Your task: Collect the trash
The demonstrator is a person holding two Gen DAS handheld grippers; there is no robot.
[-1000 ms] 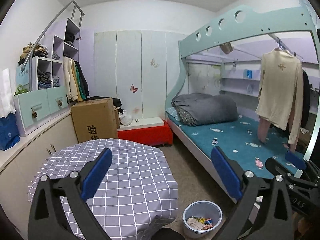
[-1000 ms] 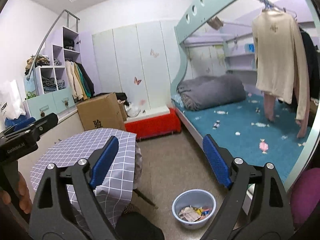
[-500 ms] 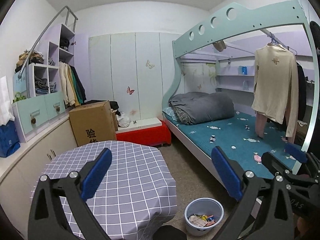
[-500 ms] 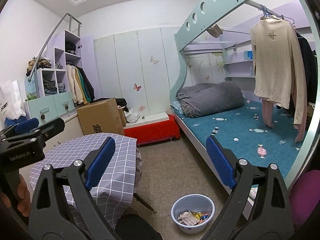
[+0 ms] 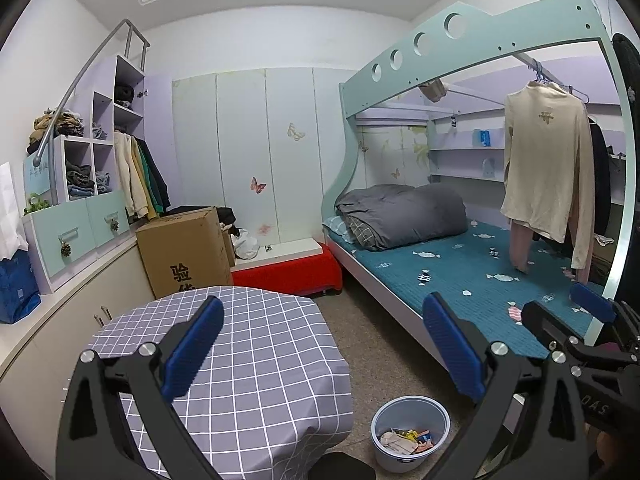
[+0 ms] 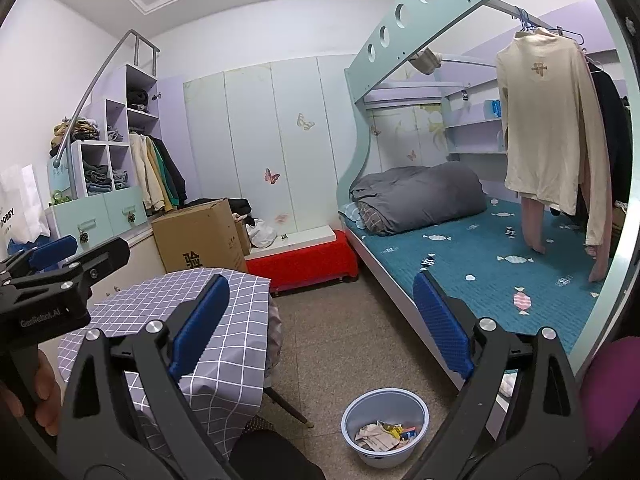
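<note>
A pale blue bin [image 5: 408,400] stands on the floor between the table and the bed, with crumpled paper and wrappers [image 5: 404,438] inside. My left gripper [image 5: 322,320] is open above the table edge, high over the bin, with nothing between its blue pads. The right wrist view shows the same bin [image 6: 384,395] and its trash [image 6: 378,434] low in the middle. My right gripper [image 6: 320,292] is open wide and empty, well above the bin. No loose trash shows on the table or floor.
A round table with a grey checked cloth [image 5: 248,368] stands at the left. The bunk bed [image 5: 460,276] with a grey quilt fills the right. A cardboard box [image 5: 184,252] and a red bench [image 5: 288,274] stand at the back. A cream sweater [image 5: 544,160] hangs over the bed.
Both views have tipped up a little, so the bin sits lower in frame. The right gripper's jaws stand slightly wider. Nothing was picked up or let go.
</note>
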